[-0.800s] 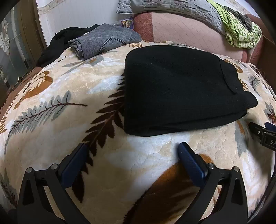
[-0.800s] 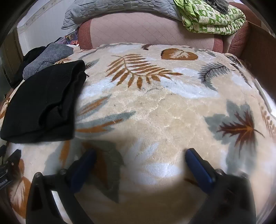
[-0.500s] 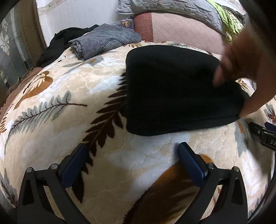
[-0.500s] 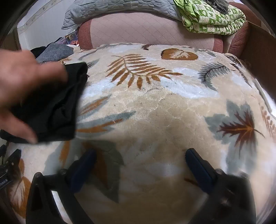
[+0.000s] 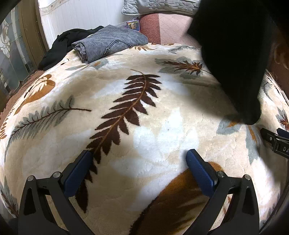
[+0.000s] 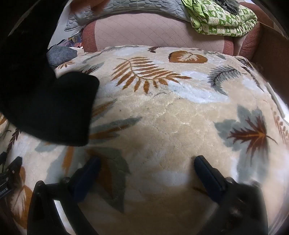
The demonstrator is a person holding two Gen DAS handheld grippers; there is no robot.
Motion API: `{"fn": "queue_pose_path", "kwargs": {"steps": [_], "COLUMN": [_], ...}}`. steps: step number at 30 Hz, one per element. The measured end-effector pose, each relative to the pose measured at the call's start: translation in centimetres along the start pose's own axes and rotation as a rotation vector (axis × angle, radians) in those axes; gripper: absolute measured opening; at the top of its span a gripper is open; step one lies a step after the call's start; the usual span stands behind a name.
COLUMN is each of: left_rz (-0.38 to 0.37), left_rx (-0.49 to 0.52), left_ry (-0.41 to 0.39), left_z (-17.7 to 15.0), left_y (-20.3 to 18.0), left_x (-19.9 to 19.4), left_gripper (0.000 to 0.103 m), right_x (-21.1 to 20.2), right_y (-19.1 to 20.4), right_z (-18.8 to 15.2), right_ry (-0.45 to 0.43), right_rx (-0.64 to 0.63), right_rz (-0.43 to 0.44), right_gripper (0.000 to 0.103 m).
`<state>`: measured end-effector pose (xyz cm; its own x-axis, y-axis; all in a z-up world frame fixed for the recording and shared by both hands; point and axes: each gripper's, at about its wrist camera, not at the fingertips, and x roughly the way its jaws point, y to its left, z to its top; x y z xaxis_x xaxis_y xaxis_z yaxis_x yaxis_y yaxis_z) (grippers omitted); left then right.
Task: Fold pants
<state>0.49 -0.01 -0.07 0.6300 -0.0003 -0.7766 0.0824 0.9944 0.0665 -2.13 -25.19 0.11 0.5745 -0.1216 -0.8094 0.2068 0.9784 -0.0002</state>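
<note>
Folded grey garment (image 5: pixel 108 43) lies at the far left corner of the bed, a crumpled black garment (image 5: pixel 59 48) just beside it at the edge. A small printed box (image 5: pixel 133 25) sits behind them by the wall. Green patterned bedding (image 6: pixel 222 19) is heaped on the pink quilted headboard (image 6: pixel 153 30), with a grey quilted pillow (image 6: pixel 126 9) along its top.

Bed covered by a cream plush blanket (image 5: pixel 162 112) printed with brown, rust and grey leaves. White panelled wall and a glass-paned door at far left.

Black pants (image 5: pixel 234 54) hang in the air, lifted clear of most of the blanket; long axis runs steeply, lower end down, tip at or just above the blanket. A bit of a hand shows at the upper edge; grip unclear.

Left claw (image 5: pixel 139 160) released, spread wide, nothing between its fingers. Right claw (image 6: pixel 146 166) likewise released and empty, over bare blanket.
</note>
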Motion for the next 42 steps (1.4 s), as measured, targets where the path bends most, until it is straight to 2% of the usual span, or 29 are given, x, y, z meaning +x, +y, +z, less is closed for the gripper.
{"fn": "queue_pose_path", "kwargs": {"steps": [42], "left_rz": [0.0], "left_rx": [-0.003], "left_ry": [0.002], "left_z": [-0.11], "left_y": [-0.15], "left_x": [-0.3], "left_gripper": [0.103], "right_x": [-0.06], "right_y": [0.15], "right_z": [-0.17], "right_ry": [0.003], "right_rx": [0.005], "right_rz": [0.002], "right_gripper": [0.103]}}
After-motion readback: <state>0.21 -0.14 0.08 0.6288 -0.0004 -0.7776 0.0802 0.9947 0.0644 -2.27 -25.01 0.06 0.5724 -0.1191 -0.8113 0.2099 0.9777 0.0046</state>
